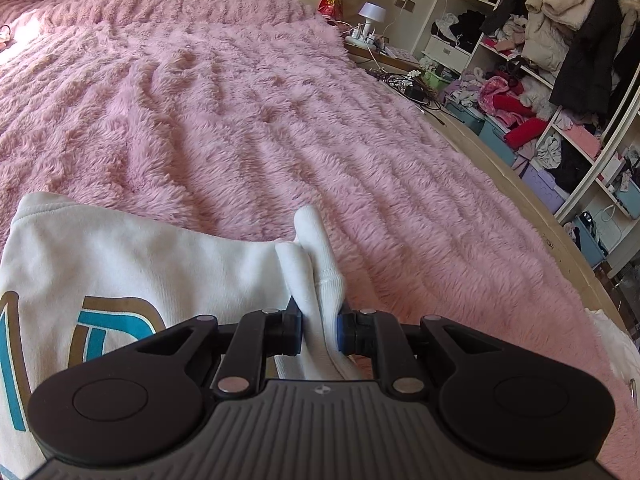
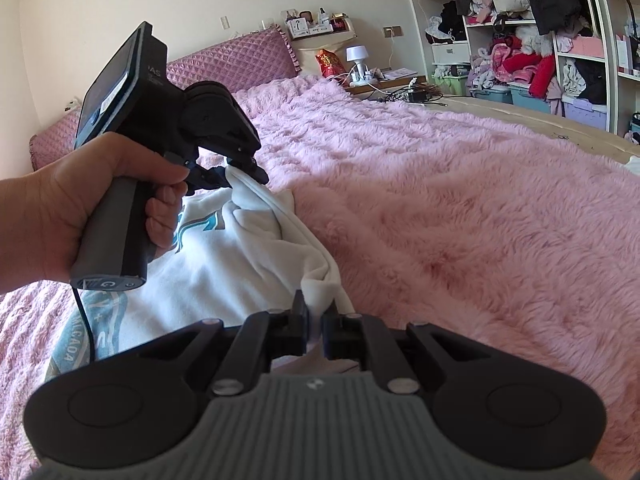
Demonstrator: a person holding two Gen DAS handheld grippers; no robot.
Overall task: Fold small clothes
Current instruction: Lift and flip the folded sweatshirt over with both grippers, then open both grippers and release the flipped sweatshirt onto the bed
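A small white sweatshirt (image 1: 120,272) with teal and brown lettering lies on the pink fluffy blanket (image 1: 240,100). My left gripper (image 1: 320,330) is shut on a bunched white fold of it, which sticks up between the pads. In the right wrist view the sweatshirt (image 2: 224,264) stretches between both grippers. My right gripper (image 2: 315,320) is shut on a gathered white edge near the bottom centre. A hand (image 2: 60,208) holds the left gripper (image 2: 244,170) at the upper left, clamped on the far fold.
The blanket (image 2: 480,200) spreads wide to the right and far side. A purple quilted headboard (image 2: 232,60) stands at the back. A bedside shelf with a white lamp (image 2: 357,56) and cables, and open wardrobe shelves (image 1: 560,80) stuffed with clothes, stand beyond the bed's edge.
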